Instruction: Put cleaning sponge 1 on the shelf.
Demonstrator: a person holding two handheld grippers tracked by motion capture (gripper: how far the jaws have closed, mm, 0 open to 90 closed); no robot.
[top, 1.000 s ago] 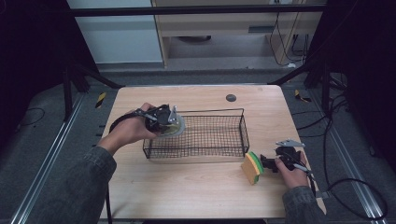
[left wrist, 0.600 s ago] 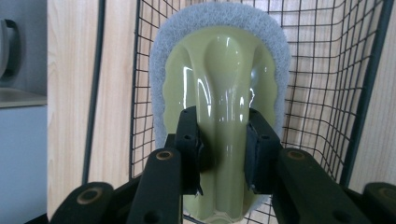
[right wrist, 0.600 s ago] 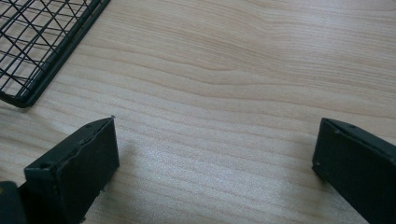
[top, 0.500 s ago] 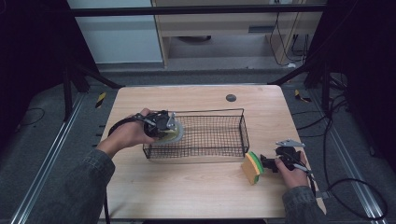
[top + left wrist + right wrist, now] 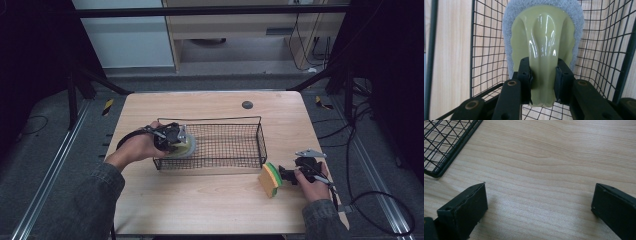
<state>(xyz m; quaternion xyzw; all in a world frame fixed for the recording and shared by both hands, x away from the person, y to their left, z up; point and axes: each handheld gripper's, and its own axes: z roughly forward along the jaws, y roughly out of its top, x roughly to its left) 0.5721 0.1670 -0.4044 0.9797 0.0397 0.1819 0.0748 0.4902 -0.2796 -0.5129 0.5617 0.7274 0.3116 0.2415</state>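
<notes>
The scrubbing pad [image 5: 543, 47], pale green glossy plastic handle on a grey fibrous base, sat pinched in my left claw [image 5: 543, 82]; both black jaws pressed on the narrow ridge of the handle, one on each side. Behind and around it I saw the black mesh of the wire basket [image 5: 599, 50], so the pad was inside the basket, at its left end. From the high view the pad [image 5: 186, 147] lay low within the basket's [image 5: 235, 120] left end, my left claw [image 5: 170, 138] reaching over the left rim with my hand wrapped round it. Whether the grey base already rested on the mesh floor I could not tell.

The basket stood about the middle of the desk [image 5: 200, 205], long side running left to right. Just off its near right corner stood a sponge [image 5: 270, 179], yellow with a green face, up on its edge on the desk. My right claw [image 5: 286, 175] pointed left at it from the right, close to the near right corner of the desk; in the high view its tips seemed to be at the sponge. In the right gripper view its jaws were spread wide [image 5: 539, 205] with only bare wood between them, and a corner of the basket [image 5: 446, 147] lay at the upper left.

A small dark round spot [image 5: 247, 104] marked the far side of the desk, well apart from everything else.
</notes>
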